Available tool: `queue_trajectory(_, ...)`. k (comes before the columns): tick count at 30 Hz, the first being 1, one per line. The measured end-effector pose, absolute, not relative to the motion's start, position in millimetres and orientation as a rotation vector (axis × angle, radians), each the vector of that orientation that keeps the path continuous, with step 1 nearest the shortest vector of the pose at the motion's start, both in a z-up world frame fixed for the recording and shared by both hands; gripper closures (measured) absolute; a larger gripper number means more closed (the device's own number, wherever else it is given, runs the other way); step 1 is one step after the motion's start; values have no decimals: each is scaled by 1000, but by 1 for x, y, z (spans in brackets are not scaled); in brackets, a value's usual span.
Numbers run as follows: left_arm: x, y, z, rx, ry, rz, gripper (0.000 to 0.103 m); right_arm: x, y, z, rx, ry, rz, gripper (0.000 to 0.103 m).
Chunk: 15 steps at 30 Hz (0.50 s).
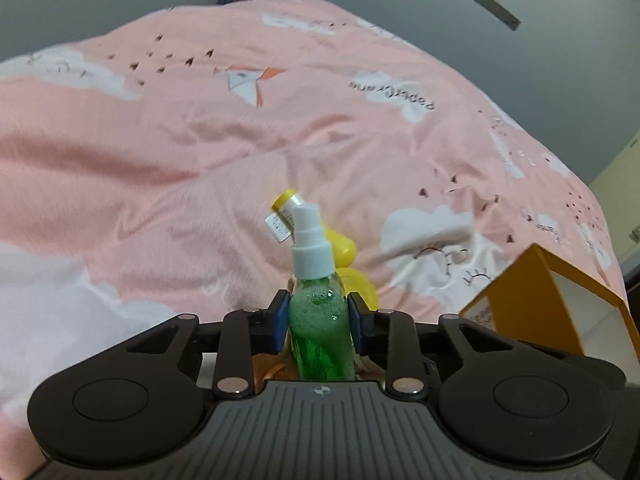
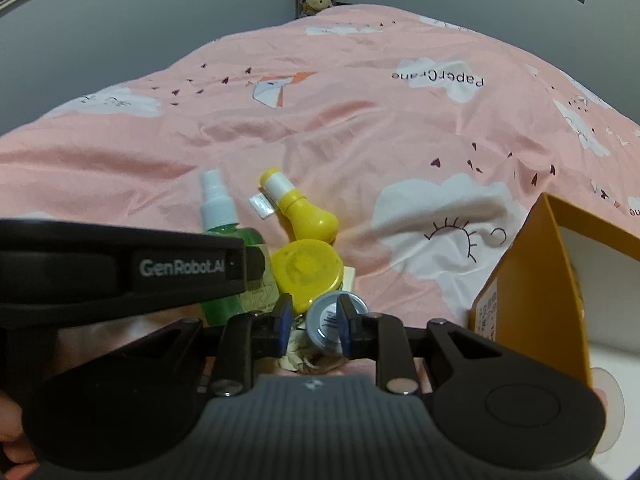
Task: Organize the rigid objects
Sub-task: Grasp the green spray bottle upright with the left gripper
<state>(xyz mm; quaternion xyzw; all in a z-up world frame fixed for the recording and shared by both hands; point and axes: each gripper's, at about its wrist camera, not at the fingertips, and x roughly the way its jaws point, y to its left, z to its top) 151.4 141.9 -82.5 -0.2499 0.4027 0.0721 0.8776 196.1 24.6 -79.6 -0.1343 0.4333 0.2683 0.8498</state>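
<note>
Two grippers work over a pink bedspread [image 1: 160, 152] printed with clouds and paper cranes. The left gripper [image 1: 318, 316] pinches a green spray bottle [image 1: 320, 324] by its body, blue pads pressed on both sides, its white nozzle pointing up and away from the fingers. The right gripper [image 2: 314, 320] is partly spread, with a small round silver-lidded jar [image 2: 326, 322] sitting between its blue fingers; whether the pads touch it cannot be told. Just beyond those fingers lies a flat yellow round container [image 2: 306, 270], and past it a yellow bulb-shaped bottle [image 2: 298, 208] lies on its side. An orange cardboard box [image 2: 532, 280] stands open to the right, near both grippers.
</note>
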Motion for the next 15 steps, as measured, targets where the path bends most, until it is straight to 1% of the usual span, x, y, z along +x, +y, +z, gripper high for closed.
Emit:
queue_trajectory(9, 127, 148, -52, -514, 838, 78, 69, 186, 21, -66, -255, 897, 606, 80)
queue_trajectory(15, 114, 157, -44, -521, 909, 8, 69, 178, 16, -61, -243, 902, 638, 79)
